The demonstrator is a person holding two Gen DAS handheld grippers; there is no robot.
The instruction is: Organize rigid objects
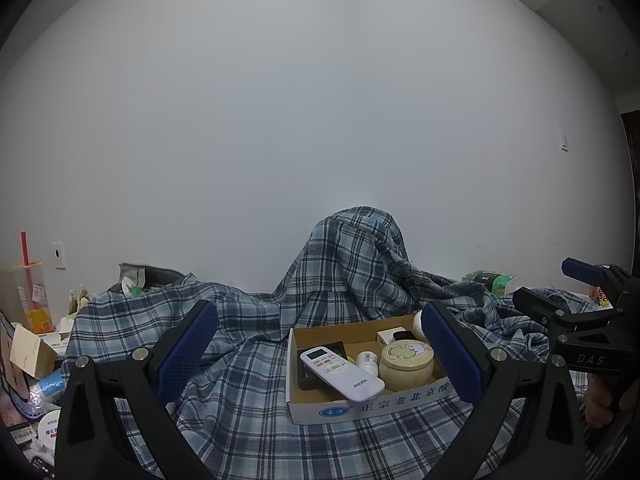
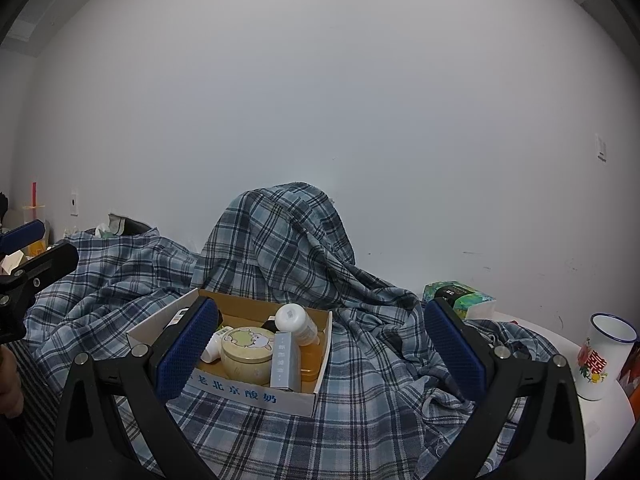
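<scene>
Left cam: my left gripper wide open, nothing held. Box on plaid cloth w/ remote and tin inside.

Right cam: my right gripper wide open too, empty. Box just ahead, bottle atop the items.

One cardboard box holds one white remote control, one round cream tin, two white bottles and one tall grey carton. Around it: one plaid cloth, one green tissue pack, one enamel mug, one drink cup with one red straw. Two wall plates are visible.
</scene>
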